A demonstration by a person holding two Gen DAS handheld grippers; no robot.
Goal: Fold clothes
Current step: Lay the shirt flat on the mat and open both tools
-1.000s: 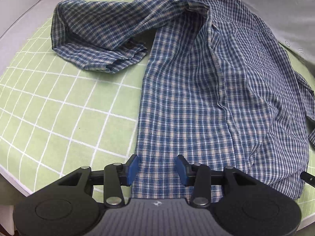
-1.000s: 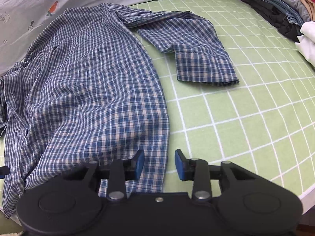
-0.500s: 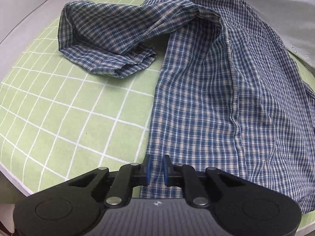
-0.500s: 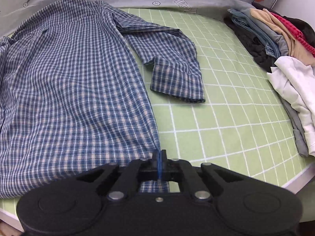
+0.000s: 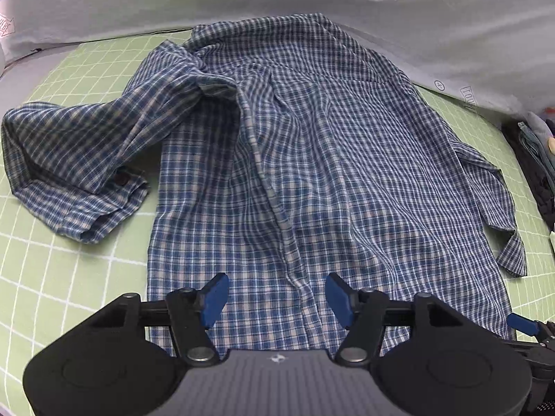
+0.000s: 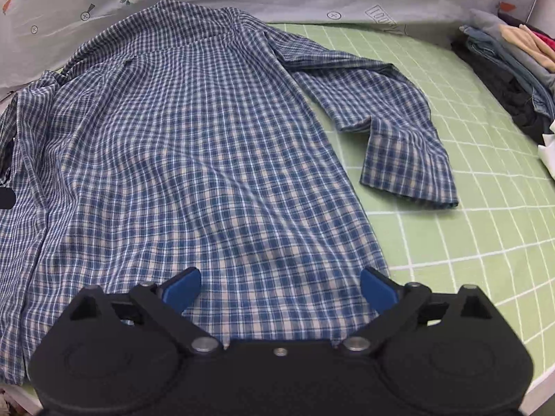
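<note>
**Shirt spread flat, both of your grippers let go**

Shirt [image 5: 312, 180] lies on the green grid mat [image 6: 468, 242], sleeves out to each side. Your left gripper [image 5: 276, 300] and right gripper [image 6: 280, 293] have just been opening; both hang with jaws apart over the hem, pads clear of cloth. Folded clothes [image 6: 513, 69] are stacked at the mat's right edge.

A home bedroom, bed under a green sheet [image 6: 485, 180] with white grid lines, grey bedding [image 5: 312, 0] printed with carrots behind it, checked shirt [image 6: 194, 159] spread out, pile of clothes [image 6: 513, 66] at one edge
</note>
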